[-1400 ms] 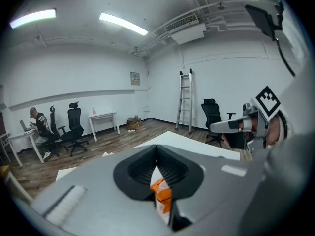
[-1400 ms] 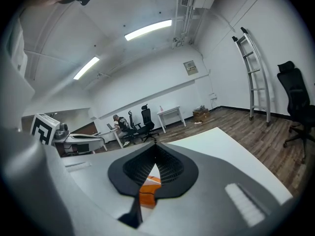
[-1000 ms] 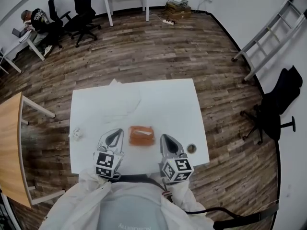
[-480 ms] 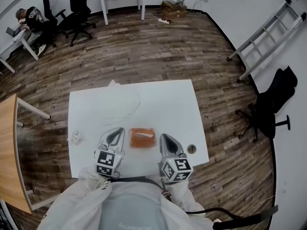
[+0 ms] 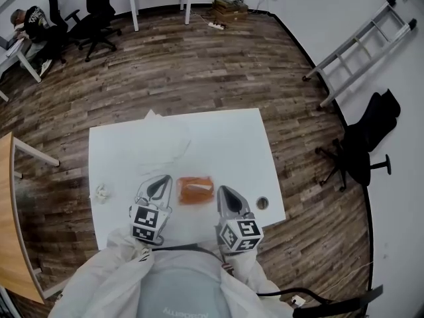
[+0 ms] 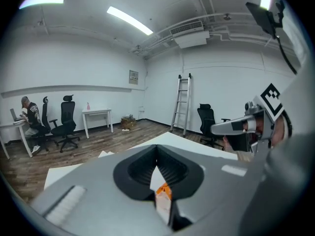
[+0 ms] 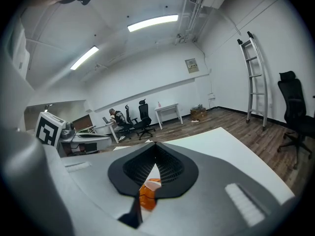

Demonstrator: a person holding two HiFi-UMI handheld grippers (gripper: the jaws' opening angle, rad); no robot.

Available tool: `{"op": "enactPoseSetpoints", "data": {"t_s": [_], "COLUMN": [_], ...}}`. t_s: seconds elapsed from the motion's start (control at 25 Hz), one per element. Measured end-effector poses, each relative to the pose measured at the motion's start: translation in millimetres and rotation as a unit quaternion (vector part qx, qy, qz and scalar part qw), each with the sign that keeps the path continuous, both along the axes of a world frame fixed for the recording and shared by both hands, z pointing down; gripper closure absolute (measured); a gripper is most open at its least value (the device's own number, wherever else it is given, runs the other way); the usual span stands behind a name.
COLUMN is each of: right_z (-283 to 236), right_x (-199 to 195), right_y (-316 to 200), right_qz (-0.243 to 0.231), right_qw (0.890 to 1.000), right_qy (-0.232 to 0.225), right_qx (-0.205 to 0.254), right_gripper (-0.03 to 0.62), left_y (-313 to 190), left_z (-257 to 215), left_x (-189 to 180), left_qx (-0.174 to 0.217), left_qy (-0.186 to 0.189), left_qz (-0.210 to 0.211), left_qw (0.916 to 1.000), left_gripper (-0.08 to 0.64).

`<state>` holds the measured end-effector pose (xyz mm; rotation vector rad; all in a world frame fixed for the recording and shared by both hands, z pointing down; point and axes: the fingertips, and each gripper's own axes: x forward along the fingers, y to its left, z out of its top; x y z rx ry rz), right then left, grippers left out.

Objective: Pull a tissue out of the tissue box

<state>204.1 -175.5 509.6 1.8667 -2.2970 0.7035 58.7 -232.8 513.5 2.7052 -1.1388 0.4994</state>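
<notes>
Head view shows left gripper point(image 5: 159, 183) and right gripper point(image 5: 225, 194) pressed together, empty, flanking the light tissue box point(image 5: 192, 191); grip point: soft tissue point(image 5: 199, 191), apparently protruding top-centre.

The left claw point(image 6: 157, 156) is seen closed; an orange tissue box point(image 6: 164, 192) is glimpsed through it, on the white worktop point(image 6: 197, 145).

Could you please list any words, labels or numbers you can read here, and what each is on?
No text is readable.
Wall sign: too small.
Orange tissue box: print too blurred.
Left marker cube, right marker cube: square patterns, no letters.
</notes>
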Motion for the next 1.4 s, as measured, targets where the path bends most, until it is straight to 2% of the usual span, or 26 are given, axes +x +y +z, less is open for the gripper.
{"op": "enactPoseSetpoints", "data": {"t_s": [0.6,0.64,0.68,0.72,0.88,1.16,1.4], "right_z": [3,4,4,5,8,9,16], "right_x": [-3,-5,-8,-11,-19,-30,-39], "right_y": [2,2,1,1,1,2,2], "right_qz": [-0.019,-0.026,-0.035,-0.043,-0.059,-0.089,-0.118], "right_qw": [0.998,0.998,0.998,0.997,0.996,0.993,0.990], "right_qy": [0.049,0.048,0.047,0.046,0.049,0.059,0.059], "right_qx": [-0.031,-0.033,-0.035,-0.037,-0.041,-0.045,-0.053], "right_gripper": [0.589,0.554,0.491,0.488,0.380,0.285,0.167], "left_y": [4,4,3,3,3,3,3], "left_z": [9,10,10,11,11,11,13], "left_x": [11,11,10,9,9,7,6], "left_qx": [-0.015,-0.016,-0.017,-0.017,-0.016,-0.017,-0.020], "left_qy": [0.023,0.024,0.024,0.025,0.028,0.028,0.028], "left_qz": [0.012,0.010,0.009,0.008,0.006,0.002,0.000], "left_qw": [0.9996,0.9995,0.9995,0.9995,0.9994,0.9994,0.9994], "left_gripper": [0.560,0.560,0.560,0.560,0.560,0.560,0.560]}}
